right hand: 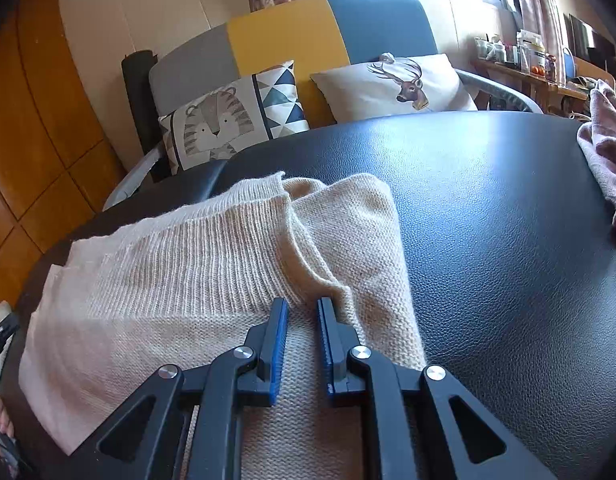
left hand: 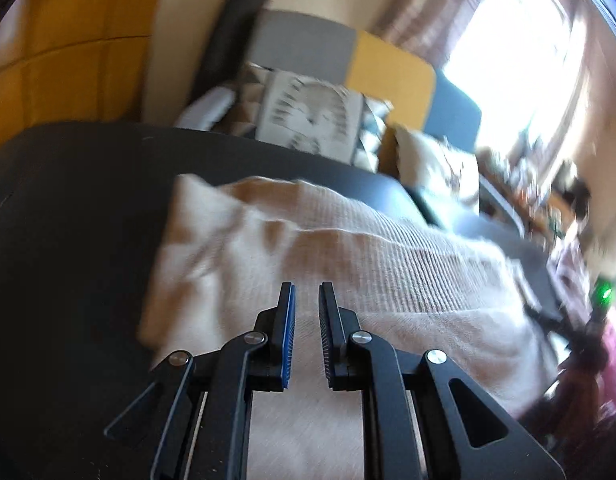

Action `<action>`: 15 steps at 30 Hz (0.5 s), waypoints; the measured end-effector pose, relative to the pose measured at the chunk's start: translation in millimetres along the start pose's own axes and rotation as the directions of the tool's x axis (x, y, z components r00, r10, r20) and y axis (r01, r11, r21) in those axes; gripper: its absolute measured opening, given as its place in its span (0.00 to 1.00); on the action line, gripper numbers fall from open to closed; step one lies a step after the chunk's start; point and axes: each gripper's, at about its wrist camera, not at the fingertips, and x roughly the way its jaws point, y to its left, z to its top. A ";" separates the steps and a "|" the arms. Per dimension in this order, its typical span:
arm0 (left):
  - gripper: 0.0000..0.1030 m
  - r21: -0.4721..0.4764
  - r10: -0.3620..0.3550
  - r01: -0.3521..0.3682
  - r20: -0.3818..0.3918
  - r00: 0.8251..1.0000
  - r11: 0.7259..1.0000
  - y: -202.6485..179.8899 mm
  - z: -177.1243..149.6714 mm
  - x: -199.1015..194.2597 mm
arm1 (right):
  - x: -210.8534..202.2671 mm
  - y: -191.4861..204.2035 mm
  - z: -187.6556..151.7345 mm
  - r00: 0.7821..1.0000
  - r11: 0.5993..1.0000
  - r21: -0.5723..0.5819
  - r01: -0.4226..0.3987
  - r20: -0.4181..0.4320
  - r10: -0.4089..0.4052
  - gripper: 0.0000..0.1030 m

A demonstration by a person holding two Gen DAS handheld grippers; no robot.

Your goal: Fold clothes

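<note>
mid-fold: your left gripper (left hand: 306, 292) and right gripper (right hand: 302, 308) sit narrow, empty over the sweater (right hand: 168, 264); next, grab its near edge.

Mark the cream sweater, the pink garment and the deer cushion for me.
cream sweater (right hand: 180, 264): right wrist view, on its ribbed band.
pink garment (right hand: 605, 148): right wrist view, on the fold at the table's right edge.
deer cushion (right hand: 387, 84): right wrist view, on its white front.
</note>
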 end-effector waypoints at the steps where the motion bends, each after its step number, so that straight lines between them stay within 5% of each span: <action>1: 0.13 0.021 0.031 -0.031 -0.010 0.999 0.999 -2.3 3.8 9.1 | 0.2 0.4 0.4 1.000 1.000 -0.002 0.002 0.000 -0.002 0.13; 5: 0.13 0.019 0.175 -0.174 -0.087 0.981 0.985 19.7 6.8 44.5 | 0.9 1.6 0.4 1.000 1.000 -0.008 0.006 0.001 -0.006 0.13; 9: 0.13 -0.137 0.018 -0.025 -0.055 0.998 0.990 51.7 0.5 40.9 | 1.3 0.4 0.1 1.000 1.000 -0.002 -0.002 0.003 0.002 0.13; 15: 0.13 -0.127 0.027 -0.033 -0.047 0.999 0.991 48.6 -1.5 43.7 | 0.6 -3.4 0.3 1.000 1.000 0.014 -0.021 0.003 0.021 0.13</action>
